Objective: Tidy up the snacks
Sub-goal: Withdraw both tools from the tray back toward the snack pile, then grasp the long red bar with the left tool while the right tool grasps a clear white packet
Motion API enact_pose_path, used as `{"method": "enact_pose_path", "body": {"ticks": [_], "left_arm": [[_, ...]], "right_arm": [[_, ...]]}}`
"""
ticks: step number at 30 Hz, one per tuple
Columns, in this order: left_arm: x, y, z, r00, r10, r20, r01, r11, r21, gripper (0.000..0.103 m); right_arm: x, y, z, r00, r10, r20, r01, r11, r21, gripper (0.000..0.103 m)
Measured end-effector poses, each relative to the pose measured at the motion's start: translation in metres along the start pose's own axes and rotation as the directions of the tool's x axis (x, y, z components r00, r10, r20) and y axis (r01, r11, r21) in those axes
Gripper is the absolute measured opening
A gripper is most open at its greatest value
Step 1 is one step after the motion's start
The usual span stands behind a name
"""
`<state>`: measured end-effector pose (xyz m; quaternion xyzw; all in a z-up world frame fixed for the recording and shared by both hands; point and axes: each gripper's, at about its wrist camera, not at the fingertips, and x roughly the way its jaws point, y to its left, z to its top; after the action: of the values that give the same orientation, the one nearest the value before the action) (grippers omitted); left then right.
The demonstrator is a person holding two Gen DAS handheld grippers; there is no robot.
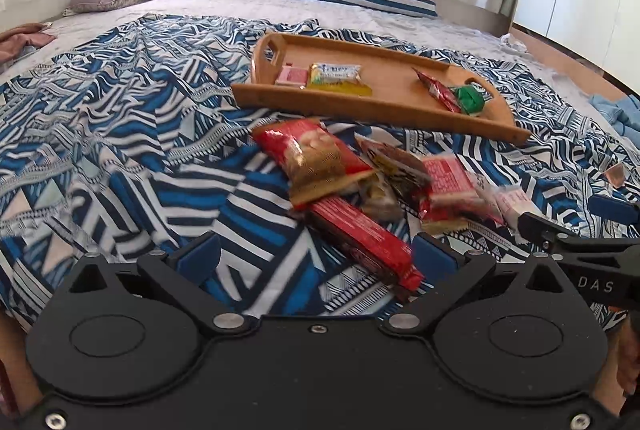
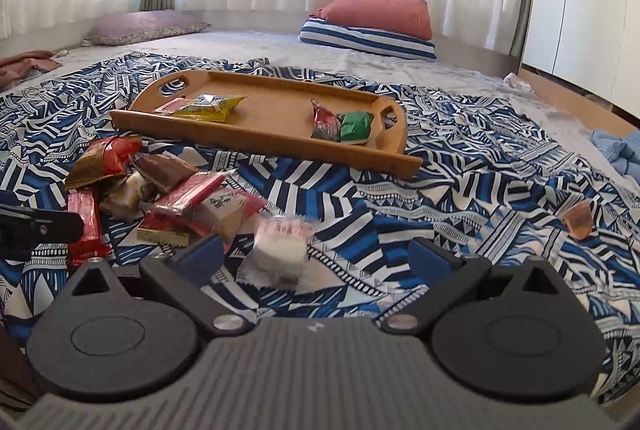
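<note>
The left claw (image 1: 316,258) hangs with its blue-padded fingers spread apart and gripping nothing, the near end of a long red bar (image 1: 364,246) lying between them on the patterned bedspread (image 1: 120,134). The right claw (image 2: 316,262) is likewise spread wide and empty, a clear-wrapped white snack (image 2: 280,250) sitting between its fingers, nearer the left one. Both snacks belong to a loose pile (image 2: 168,198) of roughly eight packets heaped on the bedspread on the near side of the wooden tray (image 2: 256,146), with the red-and-gold bag (image 1: 316,162) on top at the pile's far left. The tray, with a cut-out handle at each end, holds four packets: a pink one and a yellow one together at its left end, a red one and a green one touching at its right end, its middle bare. One small orange packet (image 2: 578,220) lies alone, well to the right of the tray. Open bedspread stretches left of the tray; beyond it lie three pillows against the curtains.
</note>
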<state>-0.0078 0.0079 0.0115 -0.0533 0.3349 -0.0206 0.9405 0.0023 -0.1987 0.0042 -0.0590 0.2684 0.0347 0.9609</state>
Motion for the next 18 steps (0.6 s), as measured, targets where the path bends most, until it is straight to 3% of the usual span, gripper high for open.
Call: {"method": "enact_pose_path", "body": {"ticks": [7,13,15,18], "left_arm": [[0.006,-0.015,-0.004,1.000,0.020,0.020,-0.020,1.000,0.003,0.090],[0.013,-0.028,-0.002,1.000,0.012,0.026,-0.013,0.999,0.033,0.066],[0.013,-0.030,-0.002,0.999,-0.001,0.032,0.000,0.999,0.047,0.050],[0.011,-0.030,-0.002,1.000,-0.012,0.029,0.010,0.998,0.065,0.048]], "right_arm": [[0.005,-0.003,-0.007,1.000,0.011,-0.023,-0.010,0.999,0.042,0.100],[0.008,-0.001,-0.009,0.999,0.010,-0.037,-0.008,0.999,0.052,0.096],[0.009,0.001,-0.009,0.999,0.008,-0.037,-0.007,0.999,0.050,0.095],[0.011,0.004,-0.008,0.999,0.006,-0.036,-0.005,0.999,0.044,0.095]]}}
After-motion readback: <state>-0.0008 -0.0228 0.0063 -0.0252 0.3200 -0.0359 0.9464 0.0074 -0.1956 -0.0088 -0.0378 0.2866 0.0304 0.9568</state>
